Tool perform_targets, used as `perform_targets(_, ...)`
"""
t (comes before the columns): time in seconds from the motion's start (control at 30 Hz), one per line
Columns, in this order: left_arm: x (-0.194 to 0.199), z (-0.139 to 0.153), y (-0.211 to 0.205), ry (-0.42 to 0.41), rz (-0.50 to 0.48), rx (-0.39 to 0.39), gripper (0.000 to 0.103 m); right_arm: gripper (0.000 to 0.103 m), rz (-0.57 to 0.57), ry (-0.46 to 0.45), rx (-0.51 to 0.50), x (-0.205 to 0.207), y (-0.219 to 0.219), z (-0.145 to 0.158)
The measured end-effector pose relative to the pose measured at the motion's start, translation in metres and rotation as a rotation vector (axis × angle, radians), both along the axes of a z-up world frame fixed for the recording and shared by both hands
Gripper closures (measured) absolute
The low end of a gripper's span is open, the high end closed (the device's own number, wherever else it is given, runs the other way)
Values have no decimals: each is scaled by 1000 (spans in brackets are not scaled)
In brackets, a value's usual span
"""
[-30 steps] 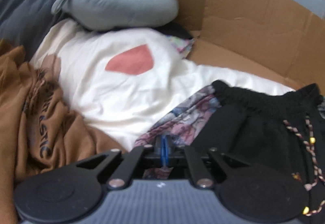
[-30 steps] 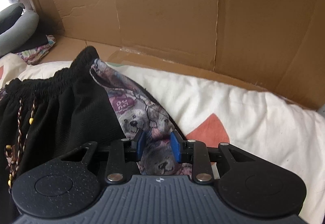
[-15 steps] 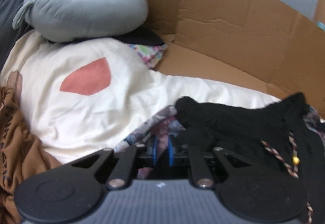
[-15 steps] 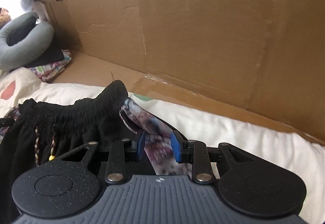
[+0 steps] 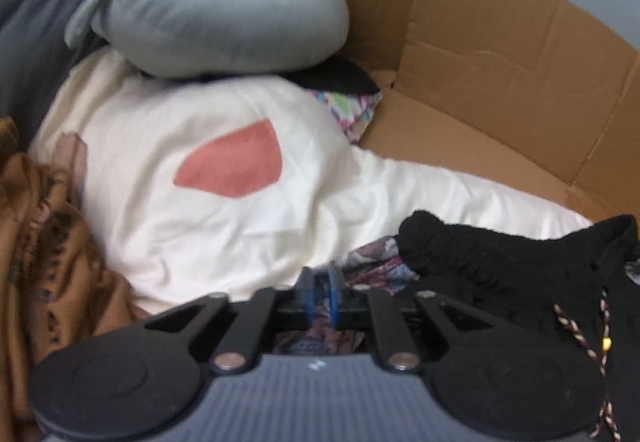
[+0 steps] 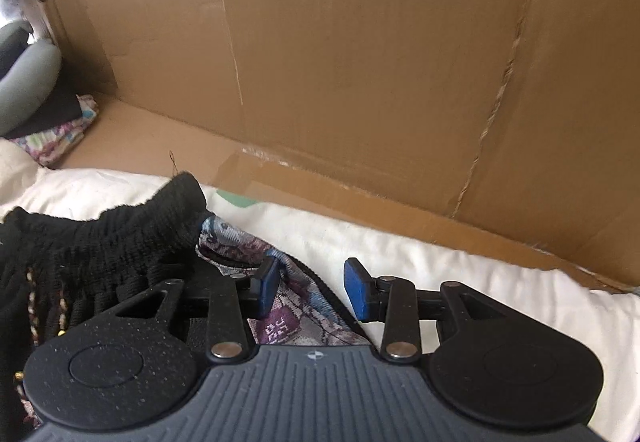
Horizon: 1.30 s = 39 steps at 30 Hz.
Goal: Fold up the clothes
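Black shorts (image 5: 500, 266) with a gathered waistband and a braided drawstring (image 5: 580, 338) lie on a patterned purple-grey garment (image 5: 372, 266) on a cream sheet (image 5: 192, 226). My left gripper (image 5: 320, 296) is shut on the patterned garment's edge. In the right wrist view the shorts (image 6: 104, 238) lie at the left, over the patterned garment (image 6: 296, 306). My right gripper (image 6: 312, 292) is open, its blue pads apart on either side of that cloth.
A brown printed garment (image 5: 44, 274) is heaped at the left. A grey U-shaped pillow (image 5: 208, 13) rests on dark folded cloth at the back. Cardboard walls (image 6: 360, 61) stand close behind the sheet. A colourful folded cloth (image 6: 52, 137) lies by the cardboard.
My right gripper has opened and let go of the patterned garment. The left gripper stays shut on the cloth and has shifted slightly.
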State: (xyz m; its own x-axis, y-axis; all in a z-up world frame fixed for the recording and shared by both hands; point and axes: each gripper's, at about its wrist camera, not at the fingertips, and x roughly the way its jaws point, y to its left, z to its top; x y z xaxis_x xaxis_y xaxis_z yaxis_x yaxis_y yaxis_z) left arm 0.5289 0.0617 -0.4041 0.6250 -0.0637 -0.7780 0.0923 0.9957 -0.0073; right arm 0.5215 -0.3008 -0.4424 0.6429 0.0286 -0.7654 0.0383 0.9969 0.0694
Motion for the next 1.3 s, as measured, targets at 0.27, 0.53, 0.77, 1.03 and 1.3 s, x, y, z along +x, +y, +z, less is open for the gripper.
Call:
perform_targets(0.27,-28,18,-32,-37,-165,-85,70,61,115,-44,71,-24,17,16)
perform_targets(0.53,-52,-8,-87,-5,-386,-62,50,60,341,-16,32,-30,76,5)
perform_targets(0.77,-41,-24,-103,-6,-371,-39,51,60,403,-5,19,-18,108,-7)
perform_targets(1.03,-30,-38,-108,12,-313,-33,44,60,367,25,11,-2,120,-20)
perform_targets(1.3,-29,-31,-115,15,-222,-26,44,57,259,50,47,0,120,-25)
